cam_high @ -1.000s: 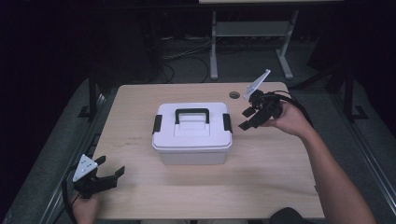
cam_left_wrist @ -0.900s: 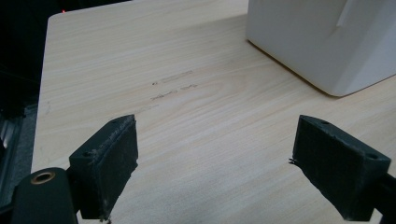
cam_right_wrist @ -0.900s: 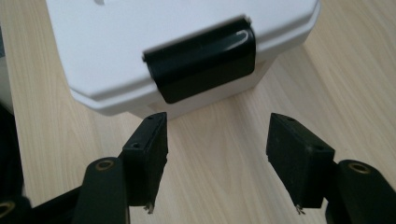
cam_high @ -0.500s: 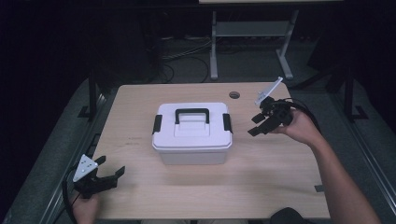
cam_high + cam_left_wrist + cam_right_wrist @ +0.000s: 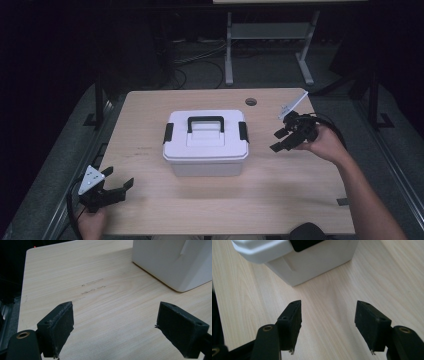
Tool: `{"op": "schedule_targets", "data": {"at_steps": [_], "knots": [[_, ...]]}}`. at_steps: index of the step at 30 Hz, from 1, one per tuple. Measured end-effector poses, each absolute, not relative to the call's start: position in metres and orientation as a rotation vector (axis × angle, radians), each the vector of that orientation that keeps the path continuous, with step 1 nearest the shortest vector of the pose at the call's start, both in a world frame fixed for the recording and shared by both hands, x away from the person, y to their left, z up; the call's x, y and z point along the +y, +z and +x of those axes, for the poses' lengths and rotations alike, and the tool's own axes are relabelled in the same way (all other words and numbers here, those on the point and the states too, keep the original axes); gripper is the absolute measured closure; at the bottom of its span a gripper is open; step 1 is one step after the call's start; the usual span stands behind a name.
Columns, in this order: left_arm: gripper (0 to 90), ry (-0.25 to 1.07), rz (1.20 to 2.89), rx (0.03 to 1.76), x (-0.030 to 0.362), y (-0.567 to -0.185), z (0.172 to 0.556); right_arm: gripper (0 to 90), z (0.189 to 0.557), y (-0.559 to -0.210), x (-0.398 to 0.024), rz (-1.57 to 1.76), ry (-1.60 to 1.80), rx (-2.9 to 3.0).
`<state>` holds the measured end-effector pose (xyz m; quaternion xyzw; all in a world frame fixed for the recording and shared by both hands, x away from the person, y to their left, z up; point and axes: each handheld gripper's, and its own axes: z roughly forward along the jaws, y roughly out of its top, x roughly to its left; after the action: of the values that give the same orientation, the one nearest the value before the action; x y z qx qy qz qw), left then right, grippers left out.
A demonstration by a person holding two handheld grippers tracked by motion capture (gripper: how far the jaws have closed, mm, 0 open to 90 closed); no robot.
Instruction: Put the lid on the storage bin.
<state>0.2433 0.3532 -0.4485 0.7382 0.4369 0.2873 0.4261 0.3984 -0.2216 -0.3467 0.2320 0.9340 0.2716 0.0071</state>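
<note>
White plastic box point(image 5: 206, 143) with black handle point(image 5: 205, 121) sits mid-table point(image 5: 150, 210). The right gripper point(image 5: 281, 140), at the box's three o'clock, has jaws spread, empty. The left gripper point(image 5: 117, 181), at seven o'clock, gapes empty too.

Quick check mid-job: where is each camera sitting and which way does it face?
High view: above the near side, looking forward and down on the table; both forearms and the left gripper and right gripper show.
Left gripper view: on the left gripper, looking past its open jaws over the tabletop.
Right gripper view: on the right gripper, jaws open, pointing down at the tabletop.
All three show the white box.
</note>
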Motion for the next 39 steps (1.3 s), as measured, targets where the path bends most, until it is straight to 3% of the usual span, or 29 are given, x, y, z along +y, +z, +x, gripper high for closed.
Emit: {"op": "schedule_targets", "data": {"at_steps": [39], "knots": [[13.4, 0.723, 1.863, 1.079, 0.35, -0.449, 0.245, 37.9, 0.37, -0.408, -0.265, 0.911, 0.875, 2.937]]}}
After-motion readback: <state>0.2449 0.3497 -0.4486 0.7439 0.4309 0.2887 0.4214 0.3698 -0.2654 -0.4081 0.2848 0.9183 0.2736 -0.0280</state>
